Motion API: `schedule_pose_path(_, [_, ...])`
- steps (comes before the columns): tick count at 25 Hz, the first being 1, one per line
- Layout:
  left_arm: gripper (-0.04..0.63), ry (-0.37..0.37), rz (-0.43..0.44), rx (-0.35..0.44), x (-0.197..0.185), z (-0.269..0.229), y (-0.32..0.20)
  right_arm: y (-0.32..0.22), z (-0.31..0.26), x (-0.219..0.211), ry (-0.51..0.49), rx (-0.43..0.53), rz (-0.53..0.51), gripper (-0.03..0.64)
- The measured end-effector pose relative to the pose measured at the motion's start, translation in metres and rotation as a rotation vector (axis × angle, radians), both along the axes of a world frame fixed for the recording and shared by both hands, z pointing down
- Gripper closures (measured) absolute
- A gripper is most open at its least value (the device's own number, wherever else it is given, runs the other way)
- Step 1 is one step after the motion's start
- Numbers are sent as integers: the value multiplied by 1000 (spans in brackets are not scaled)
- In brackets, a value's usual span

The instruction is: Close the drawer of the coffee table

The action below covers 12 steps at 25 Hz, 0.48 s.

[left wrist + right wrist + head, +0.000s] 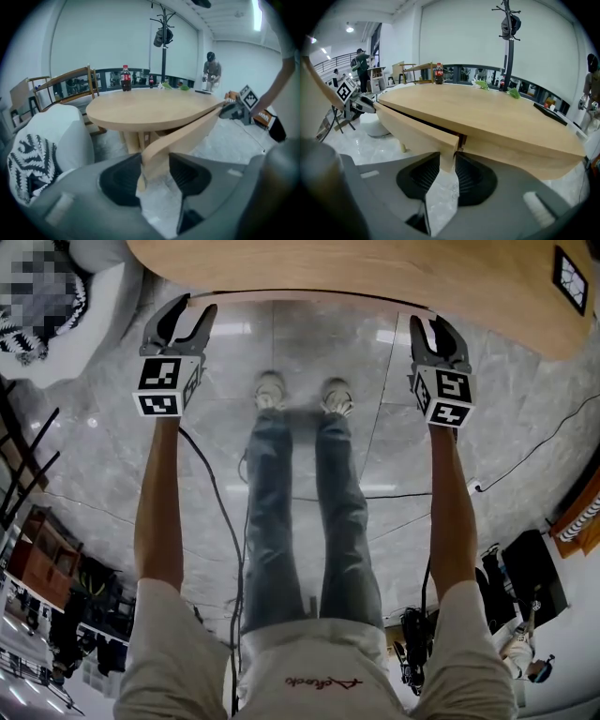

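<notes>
Head view: left gripper (185,320) and right gripper (433,329) sit at either end of the drawer front (309,298), just under the coffee table (375,268) rim. Left gripper view: jaws pinch the panel's end. Right gripper view: same clamp, with a dark gap showing behind the panel. Uneven pushing could skew the drawer and jam it.

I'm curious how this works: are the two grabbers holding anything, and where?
Yes. The left gripper pinches the drawer front at its left end, the right gripper at its right end.
</notes>
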<state>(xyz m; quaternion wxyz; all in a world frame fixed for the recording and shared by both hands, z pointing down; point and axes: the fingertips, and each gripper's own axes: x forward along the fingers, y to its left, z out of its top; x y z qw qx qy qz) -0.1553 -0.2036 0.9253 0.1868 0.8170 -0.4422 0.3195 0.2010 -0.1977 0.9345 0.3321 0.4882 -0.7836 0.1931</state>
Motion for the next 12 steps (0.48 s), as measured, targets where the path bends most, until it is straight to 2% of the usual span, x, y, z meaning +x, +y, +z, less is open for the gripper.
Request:
schedule_pose_path(5, [414, 10, -17, 24, -1, 0, -22, -24, 0, 0, -12, 42, 31, 509])
schedule_pose_path(12, [414, 22, -23, 34, -2, 1, -27, -26, 1, -1, -40, 89, 87, 508])
